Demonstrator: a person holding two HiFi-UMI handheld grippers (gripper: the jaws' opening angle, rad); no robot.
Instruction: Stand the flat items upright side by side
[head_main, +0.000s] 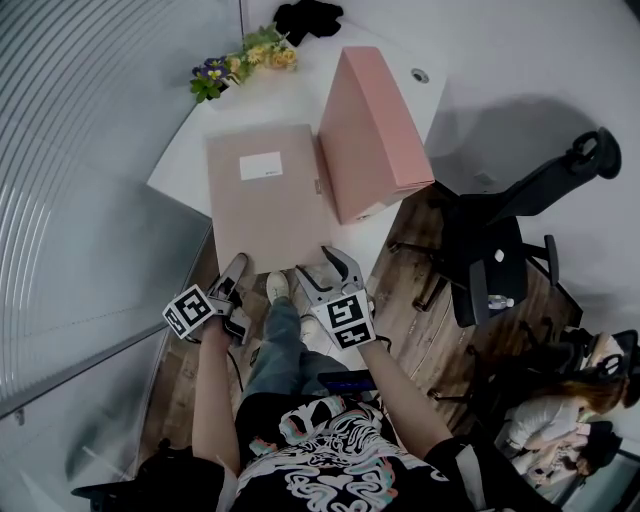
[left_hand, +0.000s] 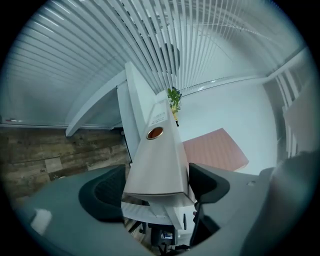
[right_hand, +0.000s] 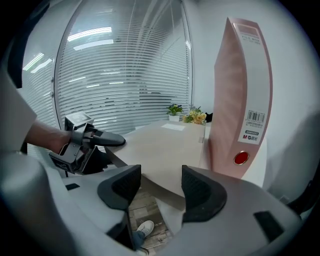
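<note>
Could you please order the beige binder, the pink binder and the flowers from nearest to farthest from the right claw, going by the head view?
1. Beige binder, lying flat, right at the right claw.
2. Pink binder, upright, beyond on the right.
3. Flowers, far end, to the left.

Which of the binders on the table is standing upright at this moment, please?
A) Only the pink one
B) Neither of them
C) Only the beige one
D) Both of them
A: the pink binder stands on its edge, while the beige binder beside it lies flat on the white table.
</note>
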